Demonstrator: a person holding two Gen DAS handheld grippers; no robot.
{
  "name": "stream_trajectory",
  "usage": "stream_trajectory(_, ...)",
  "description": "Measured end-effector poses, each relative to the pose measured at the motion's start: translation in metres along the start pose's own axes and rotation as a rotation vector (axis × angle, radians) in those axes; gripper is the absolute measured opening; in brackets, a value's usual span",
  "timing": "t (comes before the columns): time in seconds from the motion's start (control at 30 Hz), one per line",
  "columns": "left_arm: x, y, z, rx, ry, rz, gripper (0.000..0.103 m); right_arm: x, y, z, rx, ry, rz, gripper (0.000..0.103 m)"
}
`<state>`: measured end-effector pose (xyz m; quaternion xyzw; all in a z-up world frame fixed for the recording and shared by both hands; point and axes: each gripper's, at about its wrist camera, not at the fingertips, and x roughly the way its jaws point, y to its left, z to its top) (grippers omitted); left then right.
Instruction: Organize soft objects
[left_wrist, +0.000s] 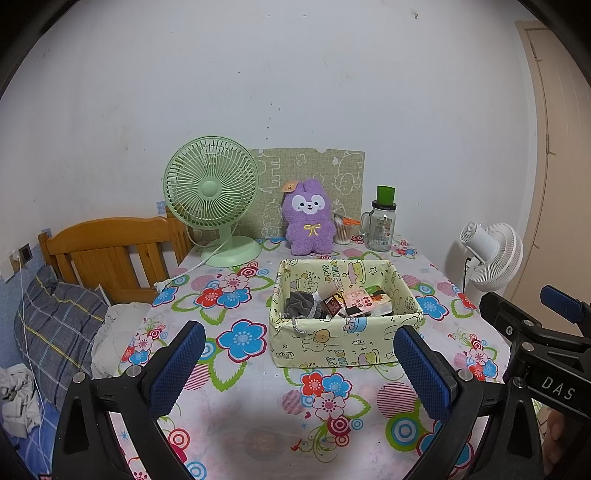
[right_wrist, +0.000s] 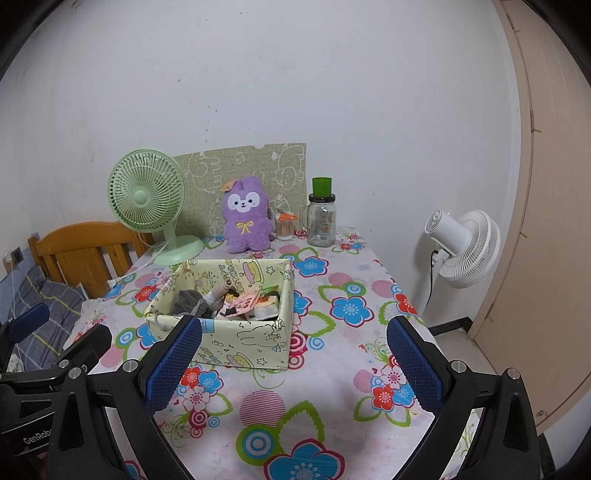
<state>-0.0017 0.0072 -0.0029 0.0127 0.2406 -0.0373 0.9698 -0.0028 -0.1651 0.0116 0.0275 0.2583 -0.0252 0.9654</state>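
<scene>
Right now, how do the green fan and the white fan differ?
The green fan stands on the table facing the cameras; the white fan stands off the table to the right, turned away. The green fan's plug lies loose on the table; the white fan's plug isn't visible. Both have round grilles.

Left tool (left_wrist: 297, 363) spread empty, right tool (right_wrist: 293, 360) likewise

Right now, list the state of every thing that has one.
left tool: open, empty
right tool: open, empty
fabric box: open-topped, partly filled
purple plush: upright against board
green fan: unplugged
glass jar: lidded, upright
</scene>
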Motion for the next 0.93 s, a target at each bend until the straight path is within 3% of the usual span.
stream_trajectory(0.93,-0.0003,-0.0002,0.0029,-0.008,-0.001,-0.006,0.103,-0.0001,-0.0008,0.0007,0.002,0.0,0.003,0.101)
